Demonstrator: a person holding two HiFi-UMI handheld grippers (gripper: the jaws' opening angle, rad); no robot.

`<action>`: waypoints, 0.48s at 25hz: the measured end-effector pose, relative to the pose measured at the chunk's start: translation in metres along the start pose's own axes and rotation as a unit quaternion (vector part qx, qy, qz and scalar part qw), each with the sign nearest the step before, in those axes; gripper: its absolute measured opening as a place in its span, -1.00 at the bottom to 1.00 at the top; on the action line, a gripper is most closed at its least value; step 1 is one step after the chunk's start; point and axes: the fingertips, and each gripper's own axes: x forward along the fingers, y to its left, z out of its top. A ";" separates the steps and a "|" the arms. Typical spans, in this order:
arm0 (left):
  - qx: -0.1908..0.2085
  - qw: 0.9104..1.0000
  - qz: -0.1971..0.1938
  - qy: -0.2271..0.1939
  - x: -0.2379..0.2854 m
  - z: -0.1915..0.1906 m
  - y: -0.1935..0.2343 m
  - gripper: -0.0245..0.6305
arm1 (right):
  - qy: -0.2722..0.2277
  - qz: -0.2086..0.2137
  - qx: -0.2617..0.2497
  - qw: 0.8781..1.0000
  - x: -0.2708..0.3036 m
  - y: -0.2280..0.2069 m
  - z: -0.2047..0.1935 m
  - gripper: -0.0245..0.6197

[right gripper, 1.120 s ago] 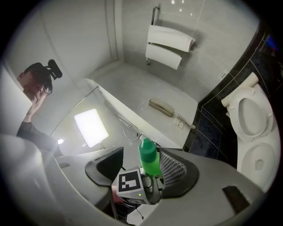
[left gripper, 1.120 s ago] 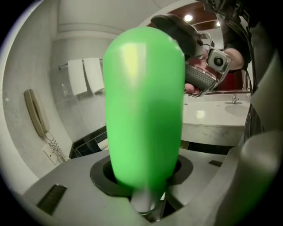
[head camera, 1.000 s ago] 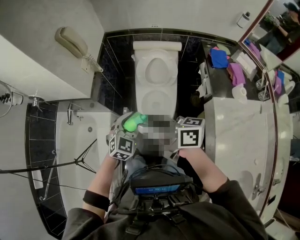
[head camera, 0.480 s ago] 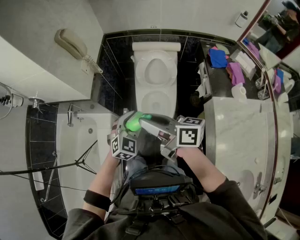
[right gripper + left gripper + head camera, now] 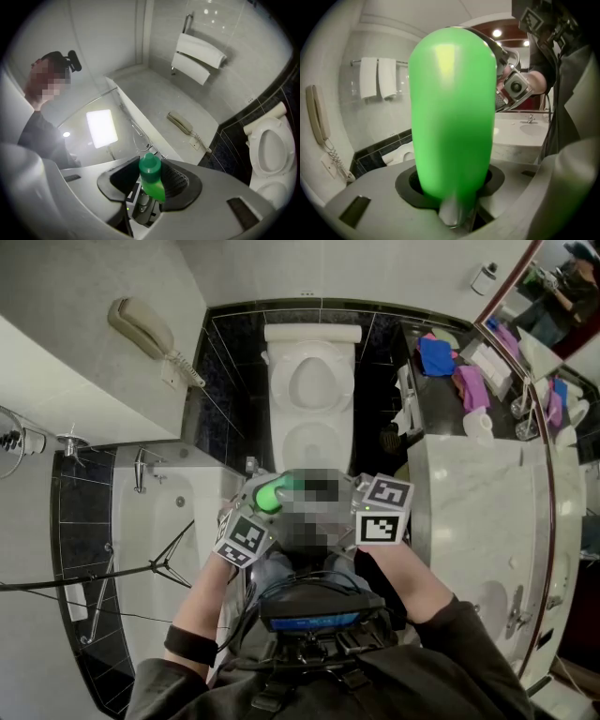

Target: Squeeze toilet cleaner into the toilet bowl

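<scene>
A bathroom, seemingly a hotel's, seen from above. A white toilet (image 5: 312,390) stands at twelve o'clock against black wall tiles (image 5: 230,352). A bathtub (image 5: 178,521) lies at nine o'clock, a wall telephone (image 5: 141,324) at eleven. A marble vanity (image 5: 469,493) with sink (image 5: 492,601) and mirror (image 5: 562,306) fills three o'clock.

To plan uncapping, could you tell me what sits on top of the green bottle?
A darker green cap, on which the jaws of the right gripper have just been closing; any nozzle beneath is covered.
</scene>
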 end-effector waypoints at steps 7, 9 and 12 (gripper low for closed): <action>-0.027 0.988 -0.144 -0.043 -0.017 0.023 -0.037 -0.34 | 0.021 0.109 -0.138 0.984 0.002 0.037 0.007 -0.43; -0.026 0.983 -0.177 -0.048 -0.023 0.026 -0.046 -0.34 | 0.022 0.147 -0.176 0.973 0.000 0.047 0.006 -0.43; -0.020 0.978 -0.203 -0.050 -0.027 0.029 -0.055 -0.34 | 0.030 0.193 -0.206 0.959 -0.004 0.058 0.004 -0.43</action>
